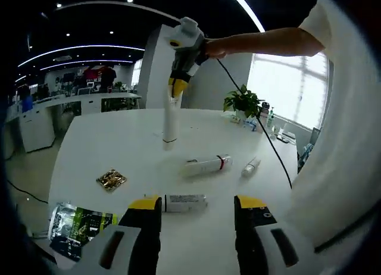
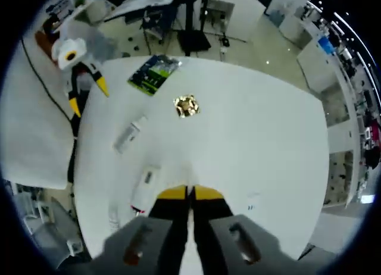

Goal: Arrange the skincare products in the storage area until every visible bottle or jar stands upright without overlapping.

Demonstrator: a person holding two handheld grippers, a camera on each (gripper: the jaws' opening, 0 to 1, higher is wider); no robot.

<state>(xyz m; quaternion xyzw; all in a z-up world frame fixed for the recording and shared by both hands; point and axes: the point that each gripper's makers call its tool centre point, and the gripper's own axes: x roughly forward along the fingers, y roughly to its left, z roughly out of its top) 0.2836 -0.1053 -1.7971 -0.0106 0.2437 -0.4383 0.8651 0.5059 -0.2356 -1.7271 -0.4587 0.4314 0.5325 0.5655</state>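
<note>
Left gripper view: right gripper [image 1: 173, 97] clamps a white tube [image 1: 171, 123] upright.

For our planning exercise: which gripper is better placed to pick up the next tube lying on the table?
Left. The left gripper is open, with a lying tube just beyond its fingers; the right gripper is shut on the upright tube.
</note>
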